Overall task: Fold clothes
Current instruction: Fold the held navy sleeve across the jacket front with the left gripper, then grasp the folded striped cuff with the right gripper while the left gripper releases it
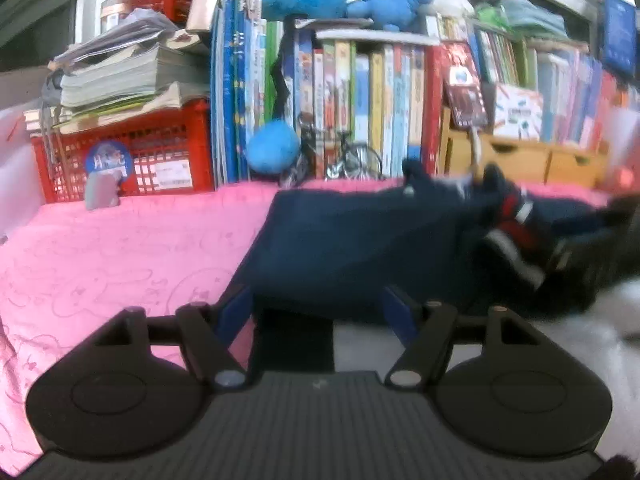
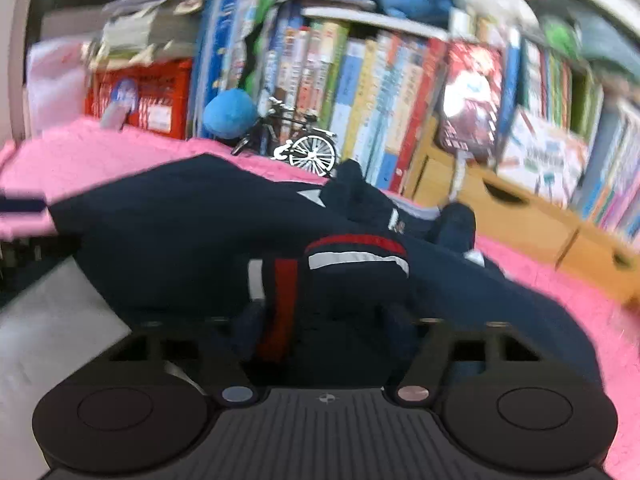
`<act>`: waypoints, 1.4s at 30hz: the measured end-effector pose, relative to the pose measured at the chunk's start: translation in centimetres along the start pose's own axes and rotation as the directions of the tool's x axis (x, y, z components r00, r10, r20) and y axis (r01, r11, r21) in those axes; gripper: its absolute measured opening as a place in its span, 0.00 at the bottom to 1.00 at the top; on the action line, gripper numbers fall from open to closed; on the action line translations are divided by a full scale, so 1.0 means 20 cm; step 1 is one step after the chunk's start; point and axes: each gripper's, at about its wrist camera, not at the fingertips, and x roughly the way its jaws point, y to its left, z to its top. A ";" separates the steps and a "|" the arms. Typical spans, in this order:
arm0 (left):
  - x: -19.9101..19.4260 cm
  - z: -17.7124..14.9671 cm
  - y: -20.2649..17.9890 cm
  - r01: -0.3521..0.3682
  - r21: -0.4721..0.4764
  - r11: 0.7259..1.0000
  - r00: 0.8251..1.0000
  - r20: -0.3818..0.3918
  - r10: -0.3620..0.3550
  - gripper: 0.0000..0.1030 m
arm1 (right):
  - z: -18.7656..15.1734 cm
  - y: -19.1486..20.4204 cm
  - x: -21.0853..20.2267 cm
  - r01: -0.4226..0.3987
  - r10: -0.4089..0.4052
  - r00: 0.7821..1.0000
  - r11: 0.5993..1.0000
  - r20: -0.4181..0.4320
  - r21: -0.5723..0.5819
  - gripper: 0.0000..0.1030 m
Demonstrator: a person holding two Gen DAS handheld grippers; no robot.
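A navy garment [image 1: 352,240] with red and white stripes [image 1: 516,216] lies crumpled on a pink blanket [image 1: 120,248]. My left gripper [image 1: 318,308] is at the garment's near edge. Its blue fingers [image 1: 236,312] stand wide apart, with the hem lying loosely between them. In the right wrist view the same garment [image 2: 180,220] is bunched up, and its striped cuff [image 2: 356,252] is heaped over my right gripper [image 2: 326,320]. Cloth fills the gap and hides most of those fingers, which stand well apart. The picture is blurred.
Behind the blanket stands a row of upright books [image 1: 372,100], with a red crate [image 1: 160,152] under stacked papers at the left. A toy bicycle [image 2: 308,152], a blue plush ball [image 1: 274,148] and a wooden drawer box [image 2: 520,216] sit along the back. A white surface [image 2: 52,320] borders the blanket.
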 end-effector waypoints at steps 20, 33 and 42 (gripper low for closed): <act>0.12 -0.02 -0.02 0.020 0.035 0.999 0.988 -0.154 -0.014 0.74 | -0.16 -0.26 -0.25 0.010 -0.018 0.994 0.997 0.110 0.075 0.75; 0.11 -0.02 0.02 0.021 0.003 1.000 0.986 -0.168 -0.020 0.80 | -0.09 -0.04 0.01 0.103 -0.104 0.993 0.994 0.052 0.032 0.51; 0.06 -0.02 0.04 0.035 -0.021 0.999 0.992 -0.120 -0.037 0.79 | -0.08 -0.59 -0.15 0.203 -0.244 0.968 0.899 0.060 0.388 0.24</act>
